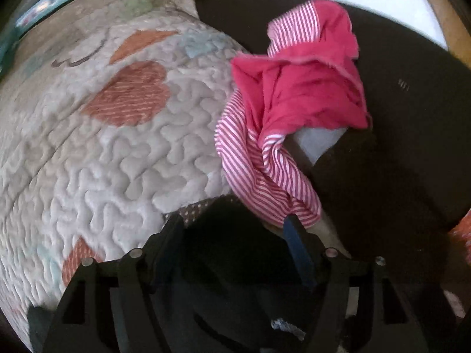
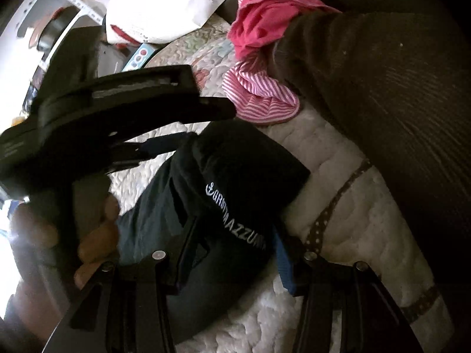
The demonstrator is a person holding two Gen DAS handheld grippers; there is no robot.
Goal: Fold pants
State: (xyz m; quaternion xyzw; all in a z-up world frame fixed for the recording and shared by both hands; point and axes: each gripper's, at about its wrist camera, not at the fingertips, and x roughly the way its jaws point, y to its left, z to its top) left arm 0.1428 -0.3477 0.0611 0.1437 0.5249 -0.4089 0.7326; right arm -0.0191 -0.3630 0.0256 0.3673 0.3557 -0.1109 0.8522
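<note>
The dark pants [image 2: 206,206], bunched and partly folded, lie on the quilted bed cover [image 1: 103,161]. The right gripper [image 2: 229,253] straddles them, its fingers on either side of the cloth; whether they pinch it cannot be told. The left gripper [image 1: 235,229] hangs just above the quilt edge with fingers apart and nothing visibly between them.

The likely trouble is a shallow grip. If one gripper catches only the top layer, the bundle could slide open or drag crooked.

A pink striped garment [image 1: 288,111] lies crumpled close by, against a dark cushion [image 1: 412,147], and could be snagged. A white bag [image 2: 164,3] crowds the far end.
</note>
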